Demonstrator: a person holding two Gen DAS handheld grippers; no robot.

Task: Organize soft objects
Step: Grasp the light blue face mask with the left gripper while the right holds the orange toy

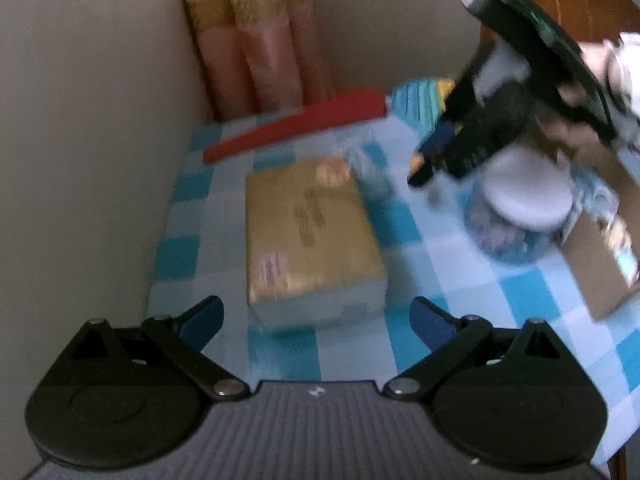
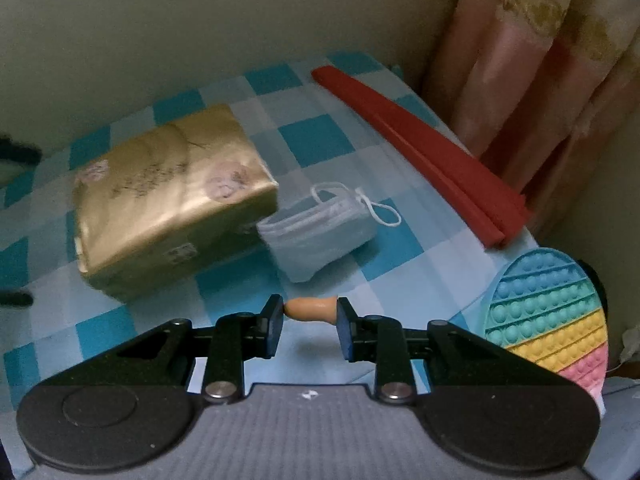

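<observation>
My right gripper (image 2: 310,322) is shut on a small orange earplug (image 2: 310,310) and holds it above the checked tablecloth (image 2: 332,140). In the left wrist view the right gripper (image 1: 420,168) hangs over the table with the orange earplug (image 1: 418,160) at its tip. My left gripper (image 1: 316,320) is open and empty, just in front of a gold tissue pack (image 1: 308,232). The tissue pack (image 2: 168,196) lies left of a folded pale-blue face mask (image 2: 320,228). A rainbow pop-it pad (image 2: 548,320) lies at the right.
A red folded strip (image 2: 424,152) lies along the far edge by the pink curtain (image 2: 540,72). A clear jar with a white lid (image 1: 520,200) and a cardboard box (image 1: 600,264) stand at the right in the left wrist view. A beige wall (image 1: 100,120) borders the table.
</observation>
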